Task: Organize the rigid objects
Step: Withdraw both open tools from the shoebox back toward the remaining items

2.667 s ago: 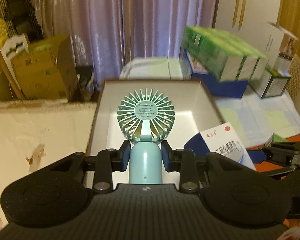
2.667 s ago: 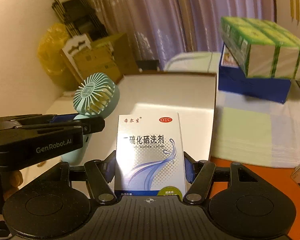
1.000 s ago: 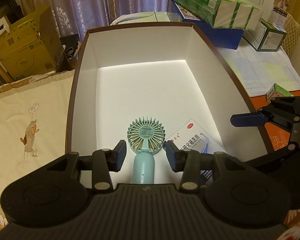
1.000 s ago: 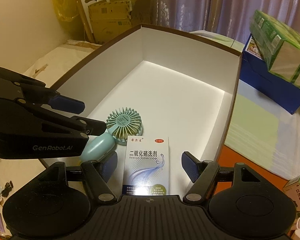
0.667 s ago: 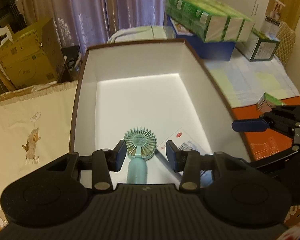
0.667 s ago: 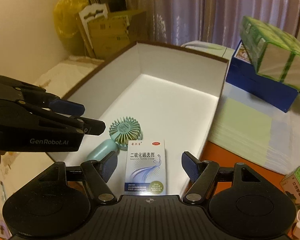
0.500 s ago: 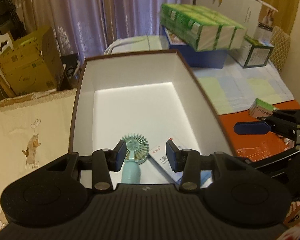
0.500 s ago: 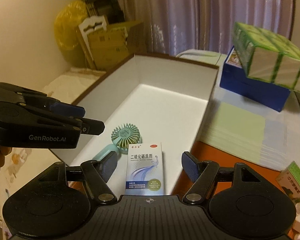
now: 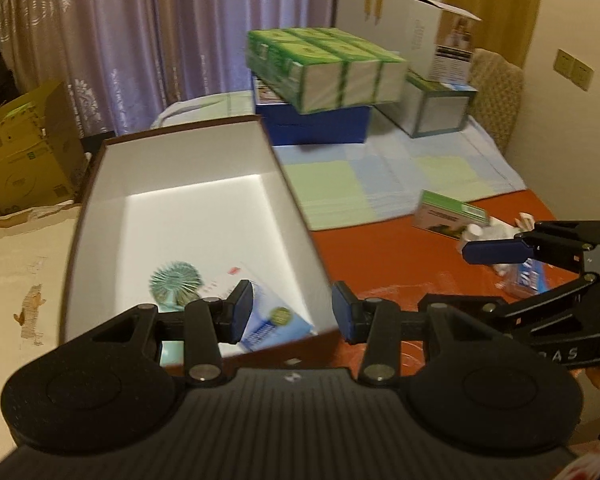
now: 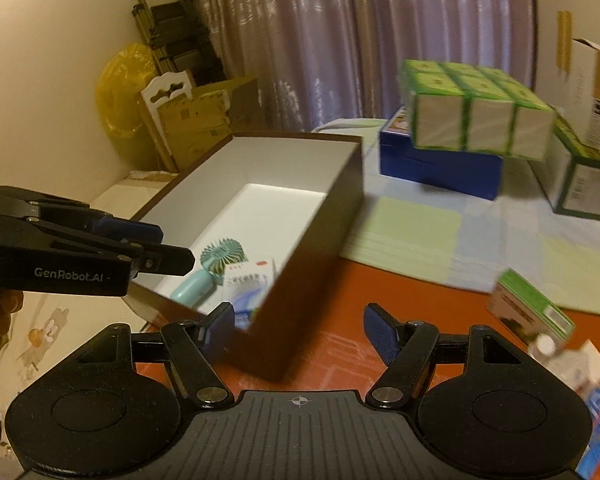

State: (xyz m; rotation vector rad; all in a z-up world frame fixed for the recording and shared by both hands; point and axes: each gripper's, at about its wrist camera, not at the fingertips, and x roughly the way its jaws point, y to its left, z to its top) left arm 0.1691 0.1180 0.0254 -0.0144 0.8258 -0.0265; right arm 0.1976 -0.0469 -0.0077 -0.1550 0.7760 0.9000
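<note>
Now both my claws gape empty: left claw (image 9: 292, 312), right claw (image 10: 298, 330). Fan (image 10: 216, 264) and medicine box (image 10: 248, 280) lie in the storage box (image 10: 320, 240), mid-left of frame, stowed so I can fetch more.

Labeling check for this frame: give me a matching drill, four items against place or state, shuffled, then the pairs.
Items:
1. handheld fan
2. left gripper
3. green-topped carton
4. green packs

Places or states:
A. stacked on the blue box
B. open, nothing between its fingers
C. lying in the white-lined box
D. on the orange tabletop, outside the box

Pairs: 1-C, 2-B, 3-D, 4-A
</note>
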